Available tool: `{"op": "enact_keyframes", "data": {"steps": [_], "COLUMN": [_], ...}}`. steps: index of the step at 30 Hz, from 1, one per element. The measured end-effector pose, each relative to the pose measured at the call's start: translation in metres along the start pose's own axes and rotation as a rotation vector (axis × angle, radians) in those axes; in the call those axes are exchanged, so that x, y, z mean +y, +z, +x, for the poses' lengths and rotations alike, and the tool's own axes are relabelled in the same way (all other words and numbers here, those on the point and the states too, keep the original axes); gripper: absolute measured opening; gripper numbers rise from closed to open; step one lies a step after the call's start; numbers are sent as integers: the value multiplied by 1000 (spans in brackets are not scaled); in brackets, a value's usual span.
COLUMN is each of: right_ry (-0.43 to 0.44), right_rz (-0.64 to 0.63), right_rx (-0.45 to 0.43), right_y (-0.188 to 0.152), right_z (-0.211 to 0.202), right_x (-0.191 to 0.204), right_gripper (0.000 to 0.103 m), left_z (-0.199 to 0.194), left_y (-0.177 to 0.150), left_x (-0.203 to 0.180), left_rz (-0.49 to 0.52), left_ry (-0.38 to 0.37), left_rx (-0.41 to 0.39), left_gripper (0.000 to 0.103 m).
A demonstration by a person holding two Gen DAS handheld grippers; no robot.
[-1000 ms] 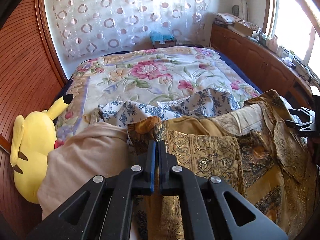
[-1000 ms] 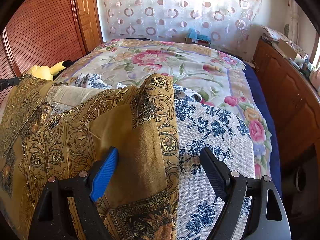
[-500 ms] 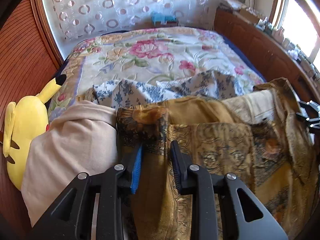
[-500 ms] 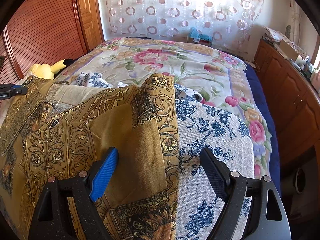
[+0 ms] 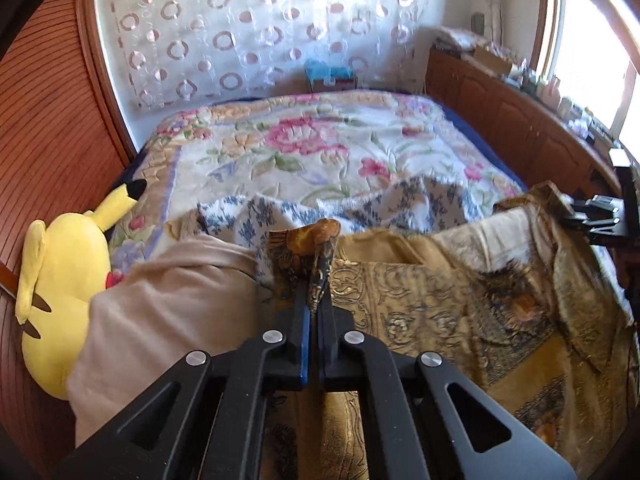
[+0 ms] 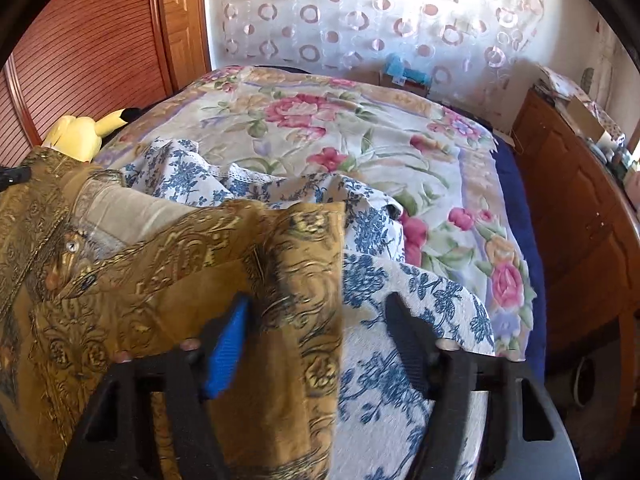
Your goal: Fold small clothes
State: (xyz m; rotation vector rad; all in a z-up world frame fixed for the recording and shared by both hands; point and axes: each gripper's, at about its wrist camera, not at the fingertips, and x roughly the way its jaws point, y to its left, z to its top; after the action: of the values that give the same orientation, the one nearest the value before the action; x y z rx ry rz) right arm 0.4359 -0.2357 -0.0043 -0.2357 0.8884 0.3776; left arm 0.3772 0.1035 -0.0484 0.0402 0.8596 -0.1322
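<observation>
A gold-brown patterned shirt point(image 5: 432, 300) lies spread on the near part of the bed; it also fills the left of the right wrist view point(image 6: 168, 280). My left gripper point(image 5: 315, 300) is shut on a bunched corner of the shirt and holds it raised. My right gripper point(image 6: 316, 320) is open, its jaws straddling the shirt's right edge without pinching it. The right gripper also shows at the right edge of the left wrist view point(image 5: 600, 220).
A blue-and-white floral garment point(image 6: 400, 300) lies under and beside the shirt. A beige garment point(image 5: 160, 300) lies at the left. A yellow plush toy point(image 5: 60, 280) sits at the bed's left edge. The floral bedspread point(image 5: 304, 148) stretches behind. Wooden cabinets point(image 6: 580, 220) stand at the right.
My left gripper, half open half a second ago, has closed on the shirt corner and lifted it. My right gripper has moved slightly and its jaws have narrowed slightly around the shirt edge.
</observation>
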Motion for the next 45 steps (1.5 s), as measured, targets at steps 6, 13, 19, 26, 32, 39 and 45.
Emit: {"op": "enact_keyframes", "data": {"steps": [6,13,19,26,32,39,45], "right_ry": [69,60,42,36,59,108,105], "right_rz": [20,6,-23,-12,3,70,88], "right_rx": [-54,-183,-265,-335,-344,-337,-344], "right_y": [-1,-23,-69,-132,-204,-277,-304], "right_z": [-30,-96,-155,-207,-234,-251,-263], "right_x": [-10,-1,20,40,58,75,81], "right_gripper": [3,2,2,2,2,2,2], "left_z": [-40,-93,-145,-185,-198,-216,-230], "left_y": [3,-11,-47,-100,-149,-196,-210], "left_x": [10,-2,-12,-18,-18,-37,-52], "left_rz": [-48,-22,3,6,-15,-24,38], "left_ry": [-20,-35,-56,-88,-114,-158,-126], "left_rx": [-100,-186,-260,-303,-300,-283,-310], "left_gripper": [3,3,3,3,3,3,3]}}
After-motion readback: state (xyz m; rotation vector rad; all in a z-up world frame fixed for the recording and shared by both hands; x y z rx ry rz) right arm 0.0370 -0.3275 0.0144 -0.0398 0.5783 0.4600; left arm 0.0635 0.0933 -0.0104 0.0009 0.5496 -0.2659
